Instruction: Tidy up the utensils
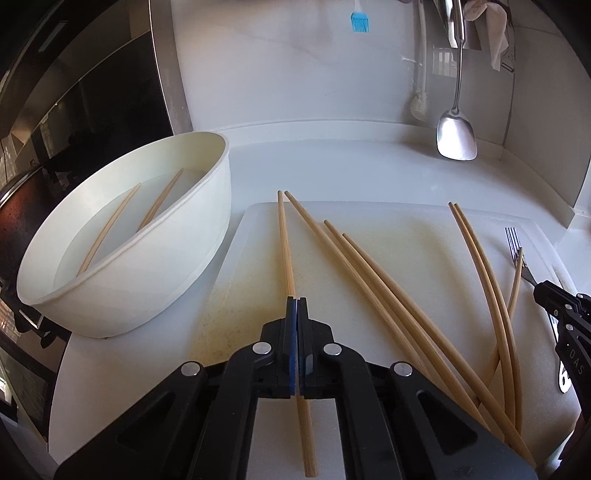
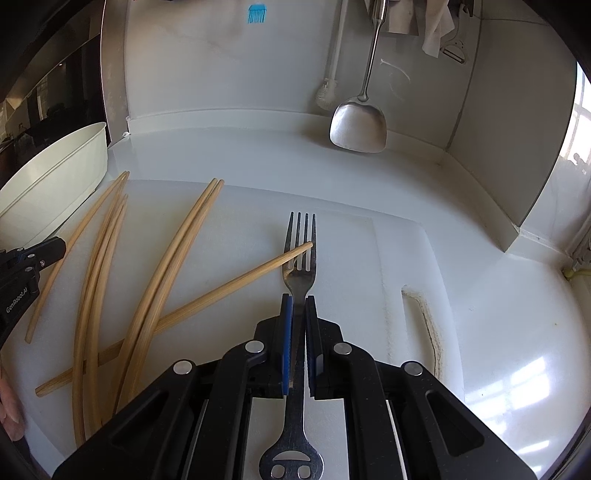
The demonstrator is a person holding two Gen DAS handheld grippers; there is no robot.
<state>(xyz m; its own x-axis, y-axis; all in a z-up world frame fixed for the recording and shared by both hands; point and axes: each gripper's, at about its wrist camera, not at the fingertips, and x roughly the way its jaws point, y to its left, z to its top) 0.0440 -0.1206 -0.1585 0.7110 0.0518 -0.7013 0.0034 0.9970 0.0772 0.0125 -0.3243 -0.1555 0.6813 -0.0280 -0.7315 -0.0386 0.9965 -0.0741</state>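
- A white worktop point(image 1: 332, 166) runs back to a white wall point(image 1: 277, 74), with a rounded lip where the 2 meet.
- On that wall hang a blue silicone brush point(image 1: 359, 21), a white bottle brush point(image 2: 327, 92), a steel spatula point(image 2: 358, 125), a pale cloth point(image 1: 493, 33) and a peeler point(image 2: 456, 50).
- A white side panel point(image 2: 517, 129) closes off the right corner.
- Daylight enters by a window point(image 2: 580, 122) at far right, and its bright panes reflect on the worktop.
- At left stands a dark glossy surface point(image 1: 92, 110) with a metal edge.

My left gripper point(image 1: 296, 301) has its fingers squeezed tight together; my right gripper point(image 2: 299, 299) is nearly closed too
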